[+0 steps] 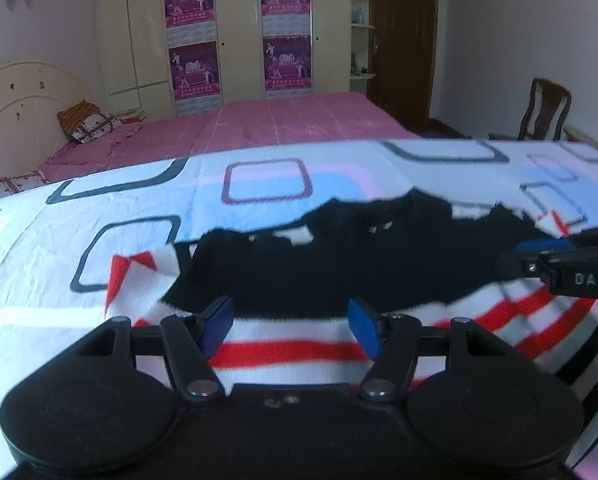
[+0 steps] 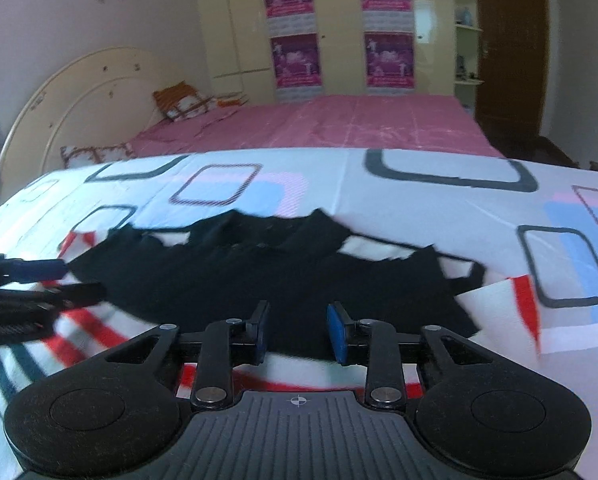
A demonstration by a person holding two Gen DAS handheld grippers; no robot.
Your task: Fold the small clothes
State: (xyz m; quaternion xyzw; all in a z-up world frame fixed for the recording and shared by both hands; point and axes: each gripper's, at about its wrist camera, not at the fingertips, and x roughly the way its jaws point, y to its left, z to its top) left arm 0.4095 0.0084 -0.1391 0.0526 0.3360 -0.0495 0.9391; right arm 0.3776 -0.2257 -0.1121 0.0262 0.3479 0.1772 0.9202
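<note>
A small sweater (image 1: 339,268), black at the top with white, red and dark stripes below, lies spread flat on a patterned bedsheet (image 1: 39,248). It also shows in the right wrist view (image 2: 259,268). My left gripper (image 1: 291,326) is open and empty just above the striped hem. My right gripper (image 2: 297,334) is open and empty over the near edge of the black part. Each gripper shows at the side of the other's view: the right one (image 1: 547,256) and the left one (image 2: 59,280).
The sheet (image 2: 419,208) is white with dark, pink and blue rounded squares. Behind it is a pink bed (image 1: 283,124) with pillows (image 1: 87,120), a cream headboard, a wardrobe with posters (image 1: 239,32), a brown door and a wooden chair (image 1: 543,110).
</note>
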